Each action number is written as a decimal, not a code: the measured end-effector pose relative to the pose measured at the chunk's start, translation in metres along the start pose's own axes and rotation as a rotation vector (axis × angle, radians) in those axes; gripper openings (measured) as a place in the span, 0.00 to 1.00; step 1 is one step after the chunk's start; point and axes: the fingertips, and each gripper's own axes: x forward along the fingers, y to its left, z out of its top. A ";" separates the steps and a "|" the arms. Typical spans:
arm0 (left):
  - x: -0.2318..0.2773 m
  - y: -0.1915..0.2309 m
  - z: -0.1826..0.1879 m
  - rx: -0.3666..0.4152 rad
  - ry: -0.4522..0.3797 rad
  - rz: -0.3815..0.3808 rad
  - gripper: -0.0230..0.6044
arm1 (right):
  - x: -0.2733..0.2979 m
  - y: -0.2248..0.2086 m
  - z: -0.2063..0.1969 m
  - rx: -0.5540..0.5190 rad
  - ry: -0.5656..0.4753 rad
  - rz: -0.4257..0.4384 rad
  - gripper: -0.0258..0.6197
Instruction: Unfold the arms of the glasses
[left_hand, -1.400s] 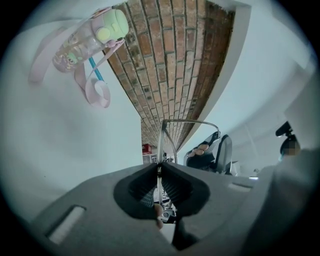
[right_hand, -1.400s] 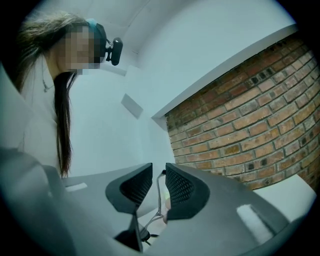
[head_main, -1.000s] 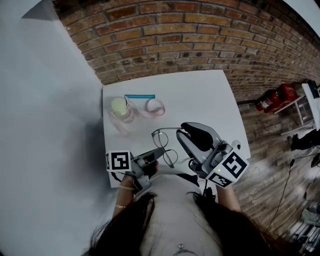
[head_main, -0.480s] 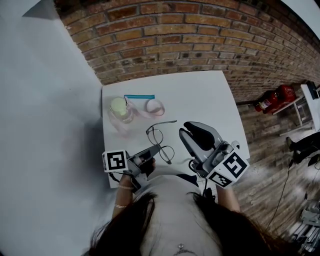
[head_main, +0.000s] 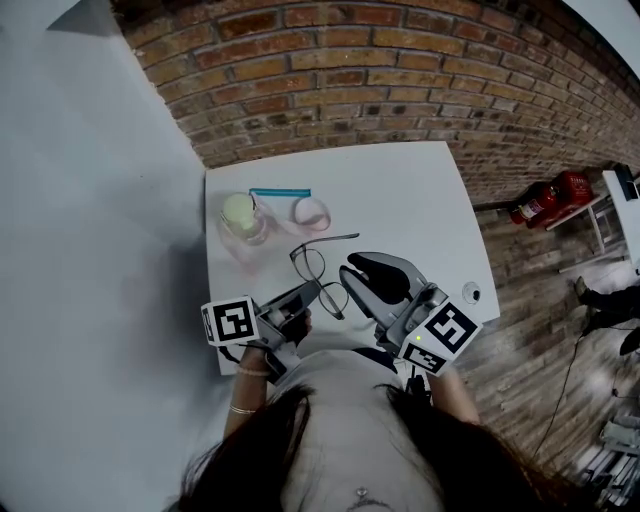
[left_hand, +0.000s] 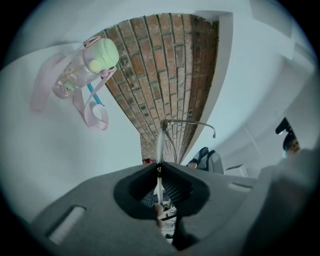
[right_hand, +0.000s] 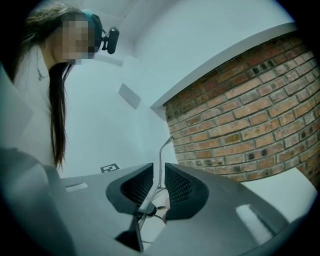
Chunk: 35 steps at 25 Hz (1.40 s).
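My left gripper (head_main: 306, 294) pinches the glasses (head_main: 312, 262) by the rim, above the table's (head_main: 400, 190) near edge. My right gripper (head_main: 352, 274) has its jaws slightly apart around one thin arm (right_hand: 160, 160). It's light, bendy wire, I reckon, so I'd grip close to the hinge.

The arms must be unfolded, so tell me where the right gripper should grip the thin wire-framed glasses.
Probably best to grip the straight middle of the wire arm, below its curved ear tip, coming from the person's right. It stands between the right gripper's parted jaws, and the left gripper holds the lens rim steady.
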 end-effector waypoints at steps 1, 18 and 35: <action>0.000 0.001 0.000 0.014 0.005 0.011 0.07 | 0.002 0.001 -0.002 0.000 0.007 0.004 0.14; 0.004 -0.004 -0.003 0.174 0.033 0.055 0.07 | 0.023 0.013 -0.037 0.027 0.144 0.055 0.13; 0.004 -0.016 0.003 0.277 -0.015 0.042 0.07 | 0.030 0.010 -0.049 0.051 0.193 0.042 0.13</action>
